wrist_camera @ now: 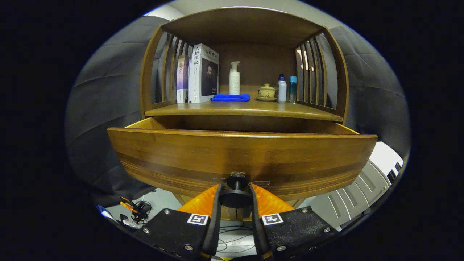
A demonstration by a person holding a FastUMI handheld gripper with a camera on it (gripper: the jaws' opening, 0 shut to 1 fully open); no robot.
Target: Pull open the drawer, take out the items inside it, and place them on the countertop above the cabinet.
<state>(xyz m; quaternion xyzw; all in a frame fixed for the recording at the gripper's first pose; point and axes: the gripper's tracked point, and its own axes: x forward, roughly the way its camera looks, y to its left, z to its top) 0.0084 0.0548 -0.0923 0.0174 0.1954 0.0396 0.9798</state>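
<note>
Both fingers of the gripper [235,197] press on the dark round knob [235,197] of the drawer [239,156], which sits clamped between them. Just beyond the fingertips the wooden drawer front stands pulled out from the cabinet [152,65]; its inside is hidden from here. Farther beyond, on the countertop [246,108], stand two books [203,74], a pump bottle [234,79], a folded blue cloth [230,97], a lidded cup [266,91] and two small bottles [286,88].
</note>
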